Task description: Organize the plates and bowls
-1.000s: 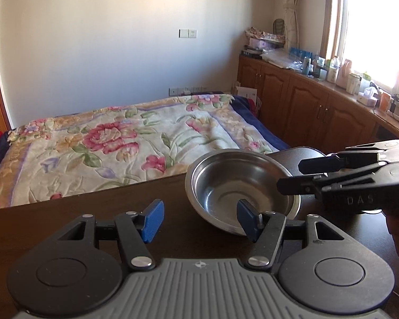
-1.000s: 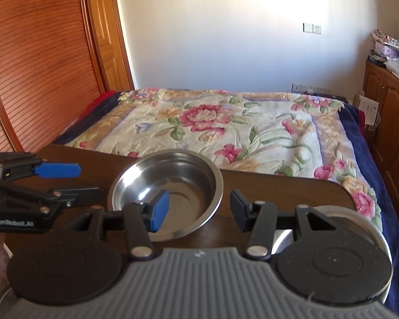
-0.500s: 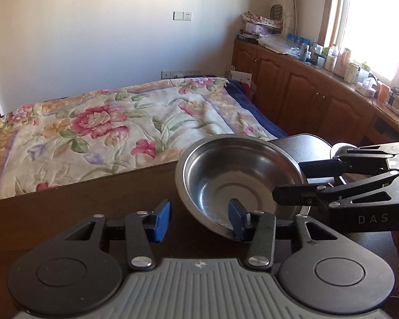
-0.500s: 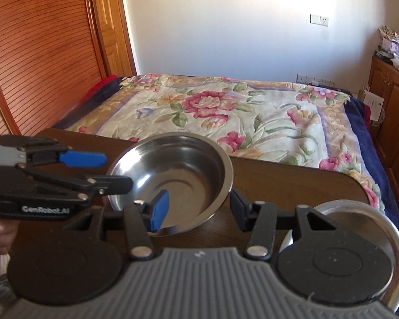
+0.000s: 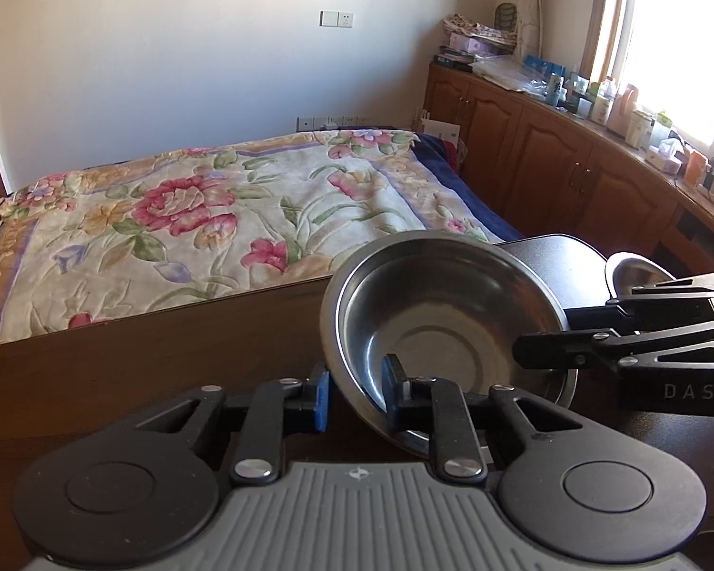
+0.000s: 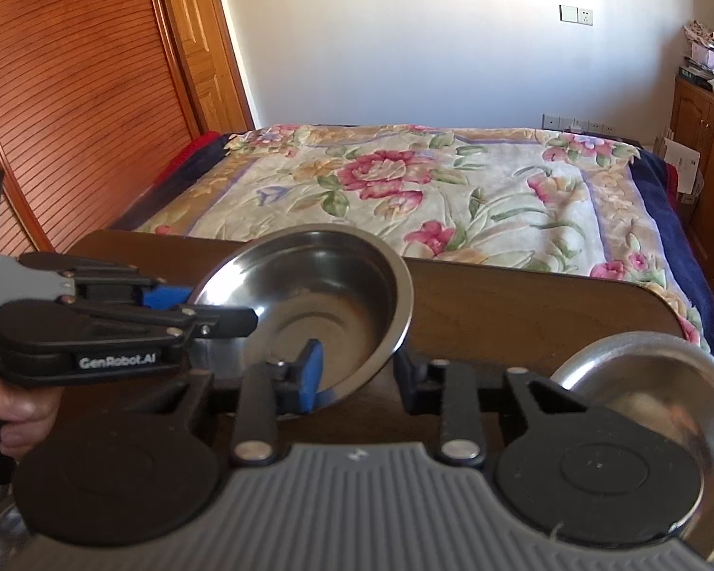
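Left wrist view: the left hand-held gripper [image 5: 355, 402] has its two fingers drawn in on the near rim of a steel bowl [image 5: 445, 333], one blue pad outside the wall and the other finger inside; the bowl is tilted, its far rim raised toward the bed [image 5: 204, 219] and its low edge close over the dark wooden table [image 5: 133, 361]; the right hand-held gripper [image 5: 542, 338] reaches in from the right side, its black fingers one above the other at the bowl's right rim, though whether they press the metal cannot be told here; behind it a second steel dish [image 5: 630, 271] shows only a curved sliver near the table's rounded right corner; the table's far edge runs straight along the quilted floral bedspread, and the left half of the tabletop lies bare.

Right wrist view: the right hand-held gripper [image 6: 357, 373] stands spread, one blue pad inside the bowl [image 6: 328, 304] and the other finger outside its thin polished rim with a gap, so it pinches nothing; the left hand-held gripper [image 6: 214, 307] comes in from the left, closed on the opposite rim; the shallow second dish [image 6: 661, 380] lies at lower right, partly hidden by the gripper body, apart from the bowl; bare brown table [image 6: 523, 304] lies between them up to the bed [image 6: 428, 190] edge.
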A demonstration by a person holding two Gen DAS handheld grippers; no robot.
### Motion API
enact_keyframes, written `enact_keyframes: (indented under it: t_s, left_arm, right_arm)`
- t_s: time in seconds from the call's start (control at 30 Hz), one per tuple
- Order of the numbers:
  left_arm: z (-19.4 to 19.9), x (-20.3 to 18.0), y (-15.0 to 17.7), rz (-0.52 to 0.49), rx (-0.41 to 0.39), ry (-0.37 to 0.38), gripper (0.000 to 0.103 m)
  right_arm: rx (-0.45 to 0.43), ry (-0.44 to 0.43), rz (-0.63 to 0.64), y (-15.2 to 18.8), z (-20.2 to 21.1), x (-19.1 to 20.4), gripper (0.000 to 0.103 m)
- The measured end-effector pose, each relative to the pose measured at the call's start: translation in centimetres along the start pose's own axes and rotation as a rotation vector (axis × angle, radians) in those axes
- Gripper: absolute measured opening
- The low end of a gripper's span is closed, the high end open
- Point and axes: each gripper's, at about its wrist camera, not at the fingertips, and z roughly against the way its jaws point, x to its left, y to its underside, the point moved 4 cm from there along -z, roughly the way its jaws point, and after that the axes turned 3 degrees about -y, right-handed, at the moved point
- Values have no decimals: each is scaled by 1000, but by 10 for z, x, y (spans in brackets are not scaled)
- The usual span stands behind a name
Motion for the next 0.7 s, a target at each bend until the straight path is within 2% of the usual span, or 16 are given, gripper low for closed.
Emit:
enact_keyframes:
  t_s: [0.13, 0.7]
  left_arm:
    - [12, -4, -2, -5, -17, -2, 22]
    - [77, -24, -11, -37, -99, 16, 22]
  right_arm:
    - [-7, -14, -15, 2, 5, 0, 27]
    - [-74, -17, -1, -8, 57, 13, 27]
